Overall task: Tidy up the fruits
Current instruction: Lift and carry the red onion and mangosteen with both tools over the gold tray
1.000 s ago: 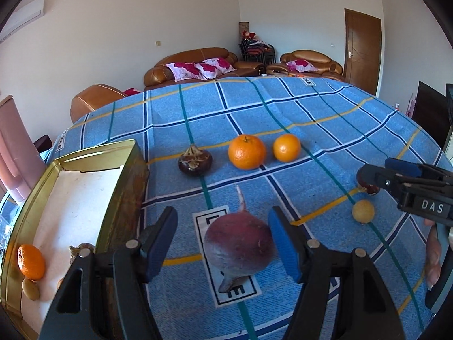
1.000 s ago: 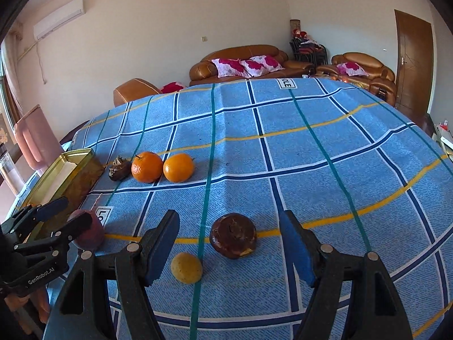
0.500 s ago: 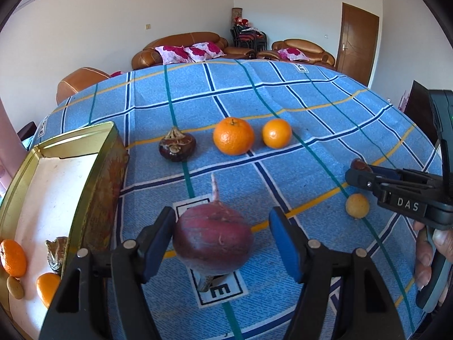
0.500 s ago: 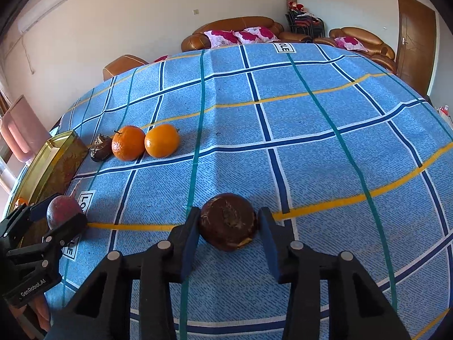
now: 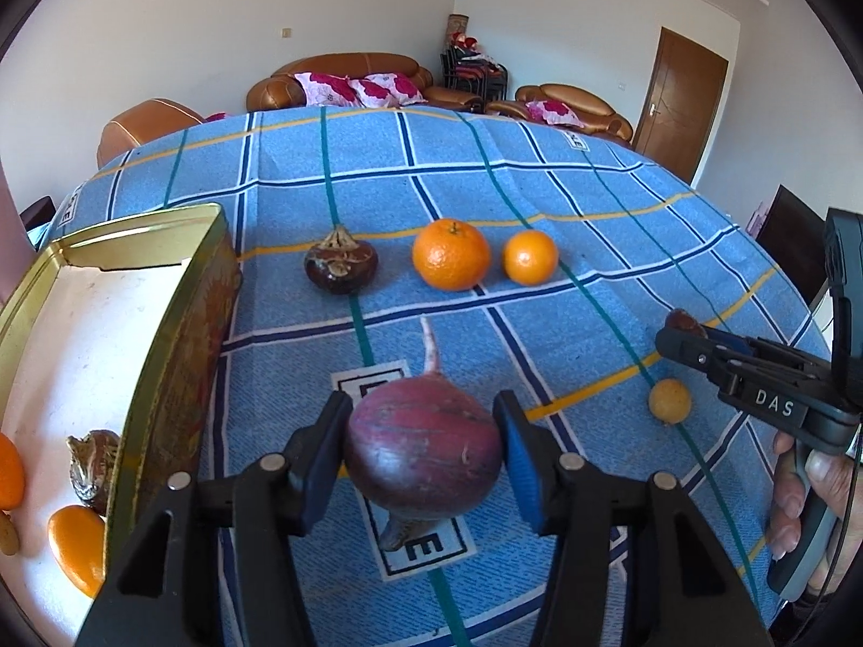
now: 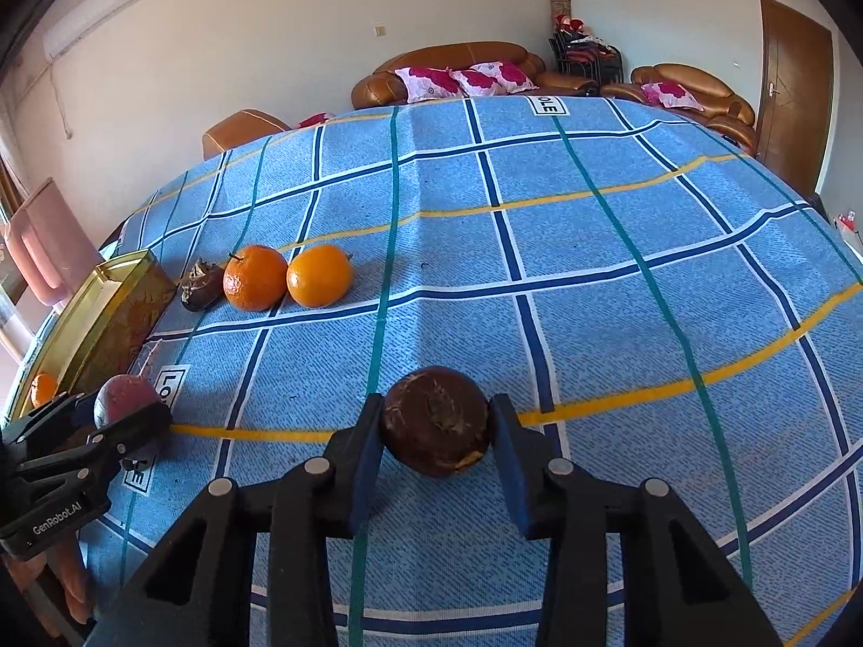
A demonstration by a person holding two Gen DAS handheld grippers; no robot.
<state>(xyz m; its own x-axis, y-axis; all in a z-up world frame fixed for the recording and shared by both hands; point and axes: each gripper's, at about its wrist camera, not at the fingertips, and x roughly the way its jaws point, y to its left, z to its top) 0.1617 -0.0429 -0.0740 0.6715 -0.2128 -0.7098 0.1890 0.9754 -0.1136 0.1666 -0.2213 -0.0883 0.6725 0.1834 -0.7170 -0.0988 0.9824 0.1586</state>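
Note:
A dark red beet (image 5: 423, 453) with a thin tail sits between the fingers of my left gripper (image 5: 422, 410). Its jaws are closing, and both blue pads touch the beet's sides. The right wrist view shows the same gripper (image 6: 121, 410) and beet (image 6: 121, 393) at the left edge. My right gripper (image 6: 437, 410) is shut on a round brown fruit (image 6: 434, 420) on the blue checked cloth (image 6: 593, 269). In the left wrist view that gripper (image 5: 679, 331) reaches in from the right, and the brown fruit (image 5: 685, 318) peeks out at its tips.
A gold tin tray (image 5: 162, 377) at the left holds oranges and a brown fruit. On the cloth lie a dark brown fruit (image 5: 340, 269), a large orange (image 5: 452, 254), a smaller orange (image 5: 529, 257) and a small yellow fruit (image 5: 669, 400). Sofas stand behind the table.
Both grippers stood open around their fruits a second ago. The right closed on the brown fruit first. The left then closed in on the beet.

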